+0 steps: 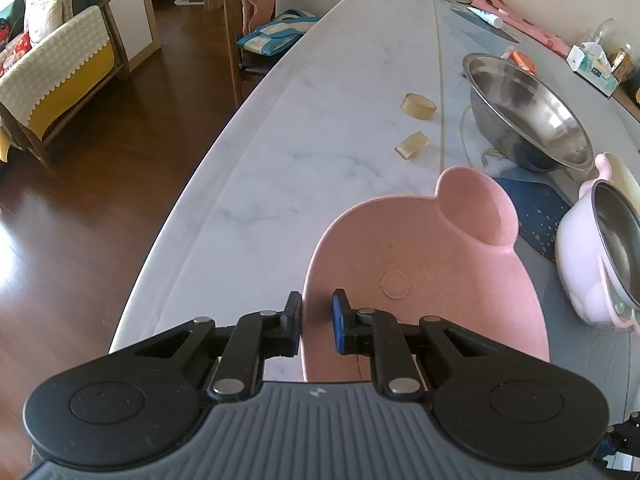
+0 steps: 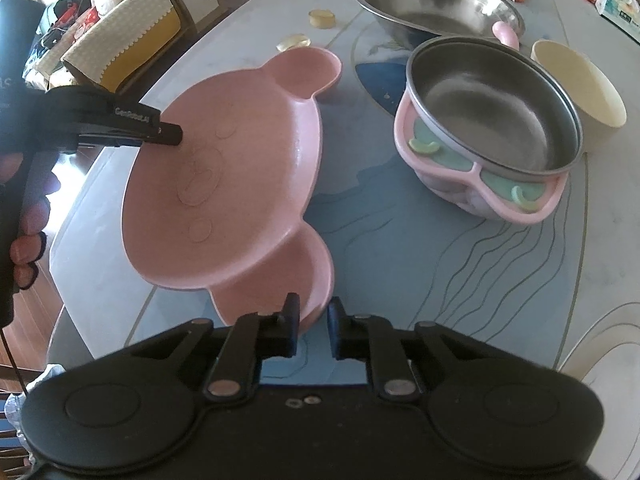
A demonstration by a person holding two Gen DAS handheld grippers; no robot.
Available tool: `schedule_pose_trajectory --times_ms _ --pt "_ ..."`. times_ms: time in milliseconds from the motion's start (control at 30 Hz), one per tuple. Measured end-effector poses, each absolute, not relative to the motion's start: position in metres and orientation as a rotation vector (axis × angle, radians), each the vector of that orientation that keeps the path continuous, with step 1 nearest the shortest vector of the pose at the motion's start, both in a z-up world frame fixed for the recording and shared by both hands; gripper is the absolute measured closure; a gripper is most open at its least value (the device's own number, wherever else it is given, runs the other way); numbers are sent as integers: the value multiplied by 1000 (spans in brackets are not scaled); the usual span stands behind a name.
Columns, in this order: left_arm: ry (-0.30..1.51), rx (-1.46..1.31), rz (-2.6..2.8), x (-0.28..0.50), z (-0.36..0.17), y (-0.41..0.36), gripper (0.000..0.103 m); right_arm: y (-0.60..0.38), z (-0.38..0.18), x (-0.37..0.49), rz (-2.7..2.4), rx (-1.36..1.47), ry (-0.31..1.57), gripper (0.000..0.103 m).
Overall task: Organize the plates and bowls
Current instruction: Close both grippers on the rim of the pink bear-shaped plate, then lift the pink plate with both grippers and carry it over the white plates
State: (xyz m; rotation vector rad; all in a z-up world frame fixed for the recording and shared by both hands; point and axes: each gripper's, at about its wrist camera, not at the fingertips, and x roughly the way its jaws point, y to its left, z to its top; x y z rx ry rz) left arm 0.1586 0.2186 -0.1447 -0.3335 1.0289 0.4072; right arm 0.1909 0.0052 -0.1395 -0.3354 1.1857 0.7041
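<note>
A pink bear-shaped plate with two round ears lies across the marble table, its left side tilted up. My left gripper is shut on the plate's left rim, one finger inside the dish and one outside. In the right wrist view its upper finger lies on the plate. My right gripper is shut on the rim of the near ear. A steel bowl in a pink casing stands to the right, with a cream bowl and a large steel basin behind it.
Two amber pieces lie beyond the plate. A tissue box and small items line the far wall side. The table's curved edge drops to a wooden floor on the left. A person's hand holds the left gripper.
</note>
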Motion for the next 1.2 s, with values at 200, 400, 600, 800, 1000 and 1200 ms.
schedule_pose_trajectory --times_ms 200,400,600,800,1000,1200 --pt "1029 -331 408 150 -142 211 90 -3 -137 189 717 -335 1184 89" --pt "1037 -340 404 138 -140 205 91 -14 -132 186 736 -334 1181 90" --pt "1032 -360 406 123 -137 195 91 -27 -126 182 770 -335 1176 90" --pt "1019 -369 402 107 -130 180 92 -41 -115 179 794 -347 1171 90" --pt "991 -393 401 93 -118 159 92 -60 -97 174 813 -362 1161 90" --pt "941 -419 409 79 -104 133 92 -88 -76 168 850 -362 1132 90"
